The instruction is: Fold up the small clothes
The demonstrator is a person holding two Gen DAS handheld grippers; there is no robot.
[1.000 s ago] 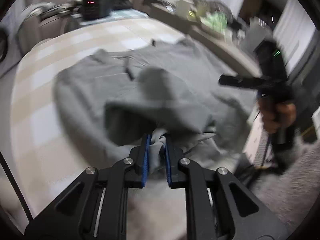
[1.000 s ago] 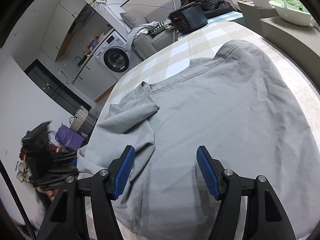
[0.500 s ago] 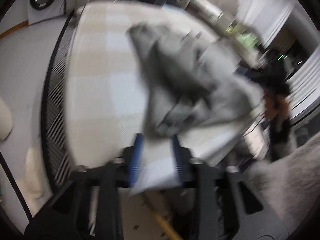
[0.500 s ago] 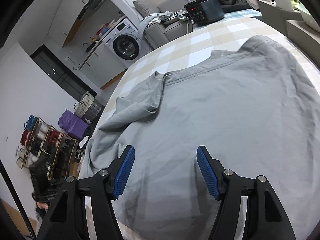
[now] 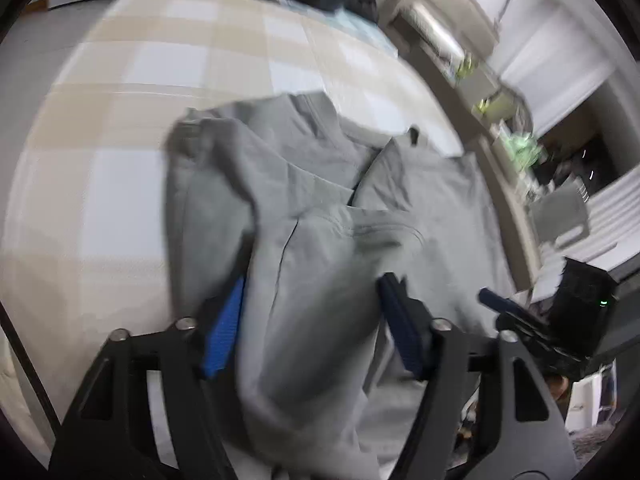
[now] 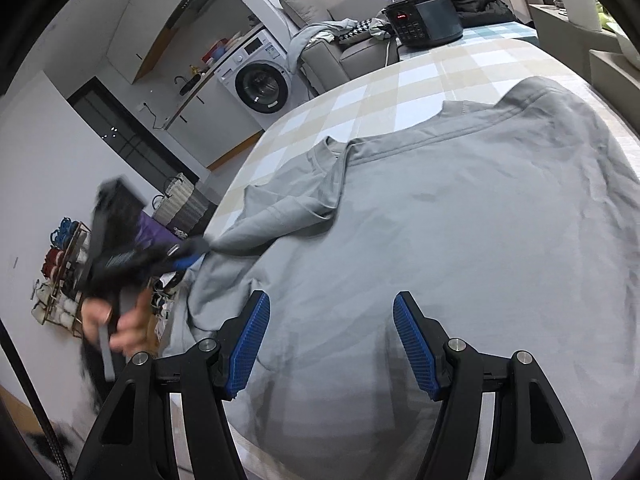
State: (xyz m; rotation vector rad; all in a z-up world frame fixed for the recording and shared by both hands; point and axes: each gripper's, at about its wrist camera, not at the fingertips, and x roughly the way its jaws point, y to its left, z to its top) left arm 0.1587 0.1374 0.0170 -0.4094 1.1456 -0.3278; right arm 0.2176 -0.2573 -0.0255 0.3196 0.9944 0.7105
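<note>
The grey shirt [image 6: 460, 240] is lying spread across the checked table [image 6: 380, 84], its left edge bunching between the left gripper [image 5: 312, 332], whose jaws are closing. The right gripper [image 6: 332, 344] is hovering apart, empty, over the near hem.

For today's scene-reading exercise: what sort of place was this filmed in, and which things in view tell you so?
Most likely a small flat's combined living and laundry area. A front-loading washing machine stands under a counter, a grey sofa sits beside it, and a grey shirt lies on a checked tablecloth.
</note>
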